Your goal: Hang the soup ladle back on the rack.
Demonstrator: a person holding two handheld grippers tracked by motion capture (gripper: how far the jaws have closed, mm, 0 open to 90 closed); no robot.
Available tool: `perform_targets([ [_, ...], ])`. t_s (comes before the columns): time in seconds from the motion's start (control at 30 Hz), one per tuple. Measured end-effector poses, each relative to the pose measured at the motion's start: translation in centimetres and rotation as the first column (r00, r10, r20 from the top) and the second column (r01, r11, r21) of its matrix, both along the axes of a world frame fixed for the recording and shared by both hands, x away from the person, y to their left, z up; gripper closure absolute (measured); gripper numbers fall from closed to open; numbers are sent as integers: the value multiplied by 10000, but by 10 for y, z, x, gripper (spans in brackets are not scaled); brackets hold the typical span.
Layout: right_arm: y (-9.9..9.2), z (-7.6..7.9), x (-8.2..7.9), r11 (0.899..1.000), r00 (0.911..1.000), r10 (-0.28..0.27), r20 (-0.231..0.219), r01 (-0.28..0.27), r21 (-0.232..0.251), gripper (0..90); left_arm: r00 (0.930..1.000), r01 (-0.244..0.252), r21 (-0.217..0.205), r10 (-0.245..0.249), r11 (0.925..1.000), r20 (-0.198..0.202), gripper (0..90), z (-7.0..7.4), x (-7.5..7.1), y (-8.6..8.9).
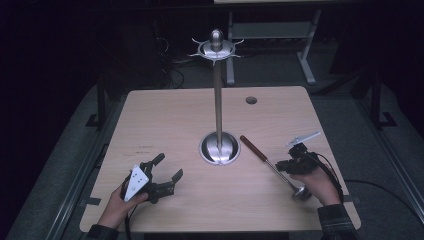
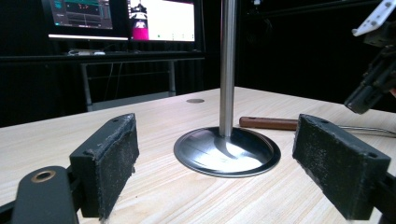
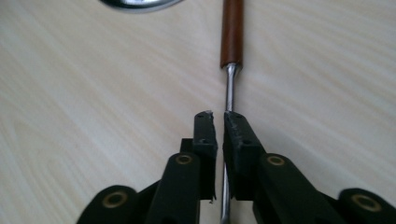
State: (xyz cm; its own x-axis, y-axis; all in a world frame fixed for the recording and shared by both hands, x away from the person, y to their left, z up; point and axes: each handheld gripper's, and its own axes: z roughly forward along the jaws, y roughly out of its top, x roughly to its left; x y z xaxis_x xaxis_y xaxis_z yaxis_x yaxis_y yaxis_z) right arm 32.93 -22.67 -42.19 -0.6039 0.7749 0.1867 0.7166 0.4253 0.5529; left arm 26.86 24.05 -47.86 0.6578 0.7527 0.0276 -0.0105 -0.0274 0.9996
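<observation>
A ladle (image 1: 270, 165) with a brown wooden handle (image 3: 232, 32) and a thin metal shaft lies flat on the wooden table (image 1: 170, 115), right of a tall steel stand (image 1: 218, 115) with hooks at its top. My right gripper (image 3: 219, 116) hovers over the shaft near the handle. Its jaws stand a narrow slit apart, and the shaft shows through the slit, with the pads not pressing on it. The ladle's bowl (image 1: 300, 193) rests beside the right hand. My left gripper (image 1: 170, 166) lies at the front left, jaws wide open and empty, facing the stand's round base (image 2: 227, 151).
A round cable hole (image 1: 251, 100) sits near the table's far edge. Lit monitors (image 2: 161, 21) stand on a desk beyond the table. The right gripper (image 2: 373, 79) hangs at the right edge of the left gripper view, above the ladle's handle (image 2: 268, 122).
</observation>
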Motion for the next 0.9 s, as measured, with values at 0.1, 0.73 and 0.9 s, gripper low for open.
perform_targets([
  [0.1, 1, 0, 5, 10000, 10000, 36, -32, -35, 62, 774, 10000, -2, -3, 2, 10000, -24, 138, 0, 0, 0],
  [0.73, 40, 4, 54, 9936, 9966, 599, -565, -650, -925, 667, 10000, 36, 17, -36, 10000, -48, 138, 0, 0, 0],
  [0.9, 51, 1, 67, 9870, 9931, 672, -964, -803, -1389, 667, 9999, 113, -19, -113, 9999, -76, 138, 0, 0, -2],
])
